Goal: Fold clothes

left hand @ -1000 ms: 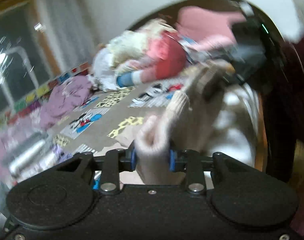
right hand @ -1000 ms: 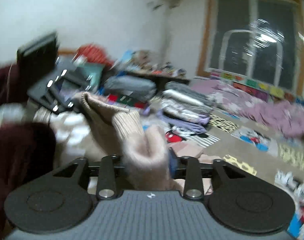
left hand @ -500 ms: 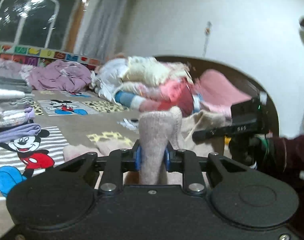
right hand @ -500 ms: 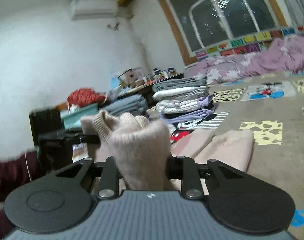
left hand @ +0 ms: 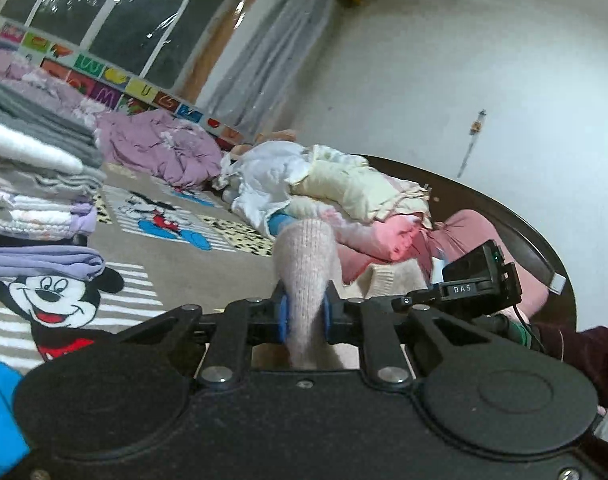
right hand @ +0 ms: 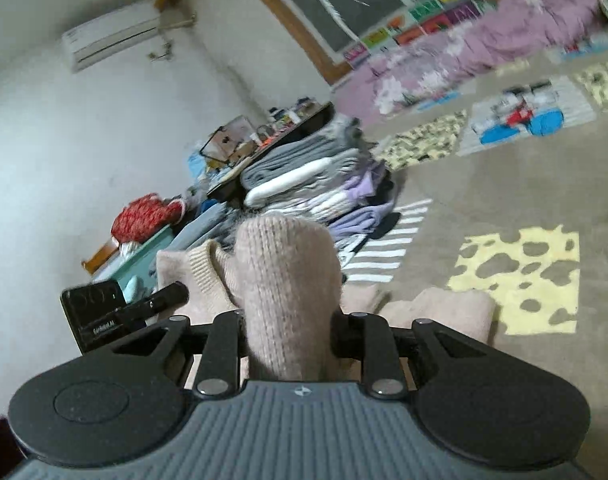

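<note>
Sweater (right hand: 288, 280) knit is pinched tight in both my left gripper (left hand: 304, 312) and my right gripper (right hand: 290, 332), its far part resting on the rug (right hand: 483, 200) ahead, so I think I'm mid-fold and must lay it down flat.

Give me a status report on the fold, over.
Left tool shut on sweater. Right tool shut on it too. Sweater's lower part lies on the blanket. Nothing blocking; folded stack sits clear behind.
</note>
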Tool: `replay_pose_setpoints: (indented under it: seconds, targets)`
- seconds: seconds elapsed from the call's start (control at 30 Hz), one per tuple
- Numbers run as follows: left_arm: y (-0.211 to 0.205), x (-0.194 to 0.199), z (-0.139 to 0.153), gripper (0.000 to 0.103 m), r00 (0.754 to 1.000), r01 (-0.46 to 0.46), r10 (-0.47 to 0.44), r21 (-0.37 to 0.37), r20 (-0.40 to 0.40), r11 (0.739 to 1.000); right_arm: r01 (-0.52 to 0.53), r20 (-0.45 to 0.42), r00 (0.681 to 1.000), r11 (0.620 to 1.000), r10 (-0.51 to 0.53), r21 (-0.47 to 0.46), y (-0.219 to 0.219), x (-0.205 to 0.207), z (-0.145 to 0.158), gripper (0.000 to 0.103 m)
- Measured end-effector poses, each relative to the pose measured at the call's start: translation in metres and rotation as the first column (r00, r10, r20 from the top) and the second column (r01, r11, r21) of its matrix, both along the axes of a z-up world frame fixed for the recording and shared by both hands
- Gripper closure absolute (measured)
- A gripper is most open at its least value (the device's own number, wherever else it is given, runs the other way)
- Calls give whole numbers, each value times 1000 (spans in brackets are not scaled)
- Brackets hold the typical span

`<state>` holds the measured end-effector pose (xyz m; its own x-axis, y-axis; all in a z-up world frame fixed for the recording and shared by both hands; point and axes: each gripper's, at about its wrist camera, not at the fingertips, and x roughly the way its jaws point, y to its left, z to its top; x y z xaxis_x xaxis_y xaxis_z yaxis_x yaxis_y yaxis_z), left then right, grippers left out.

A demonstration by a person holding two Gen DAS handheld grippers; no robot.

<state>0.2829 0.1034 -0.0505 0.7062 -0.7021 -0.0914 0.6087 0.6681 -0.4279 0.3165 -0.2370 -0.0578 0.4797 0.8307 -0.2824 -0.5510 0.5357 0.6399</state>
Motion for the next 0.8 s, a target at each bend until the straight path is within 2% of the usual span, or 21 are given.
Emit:
replay_pose_setpoints:
  seconds: [0.27,0.43,0.63,0.8]
  targets:
    - [5,54,-32,89,994,-15,13,-20,-111,1000,55,-222,975,993,-30,106,-10,63,-51,78]
    - [8,74,-48,89,976,-27,23,-15,-217,1000,73,-322,946,988,-25,138,-14,86,-77,78]
    - [13,82,-57,89,955,-54,47,-16,-294,998,118,-381,924,968,-26,220,-18,96,-102,77]
    - [17,82,-59,89,944,-84,76,-10,-321,996,187,-401,913,949,-72,254,-21,95,-115,69]
